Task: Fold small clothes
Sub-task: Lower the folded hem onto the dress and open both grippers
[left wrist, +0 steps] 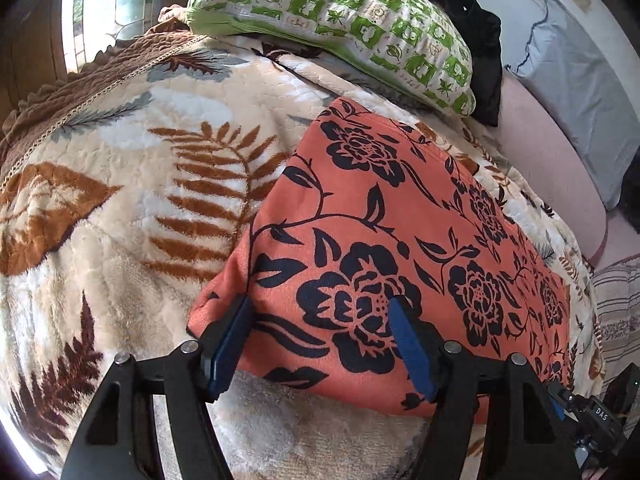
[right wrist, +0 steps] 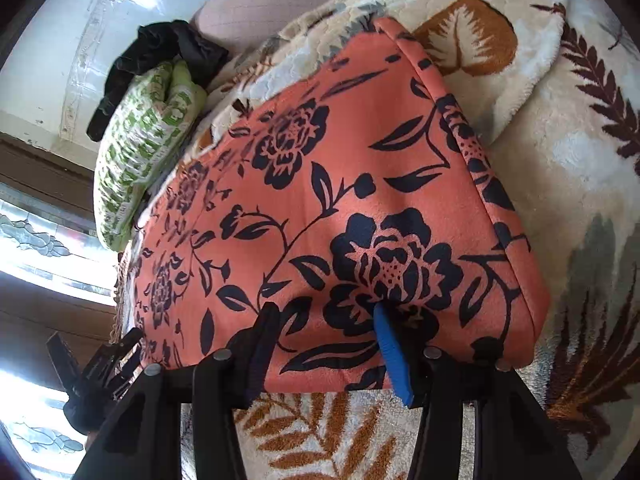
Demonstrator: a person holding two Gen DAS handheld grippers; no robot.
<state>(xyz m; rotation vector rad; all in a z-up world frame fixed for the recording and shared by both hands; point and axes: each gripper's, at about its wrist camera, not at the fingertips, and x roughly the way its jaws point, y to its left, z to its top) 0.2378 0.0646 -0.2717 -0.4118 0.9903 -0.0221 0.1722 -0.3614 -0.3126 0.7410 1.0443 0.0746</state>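
Left gripper (left wrist: 320, 332) wide, right gripper (right wrist: 326, 330) half apart, both empty above the near hem, likely freed to let a fold settle. Beyond the fingers (right wrist: 390, 354), orange floral garment (left wrist: 392, 232) flat on leaf blanket (left wrist: 120, 184), green pillow (left wrist: 340, 16) behind

White letters "DAS" stand on the right hand-held gripper (left wrist: 576, 408), nothing else readable.

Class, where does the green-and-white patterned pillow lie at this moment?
In the left wrist view the green-and-white pillow lies at the top centre, on the leaf-print blanket, just beyond the orange floral cloth, with dark clothing behind it.
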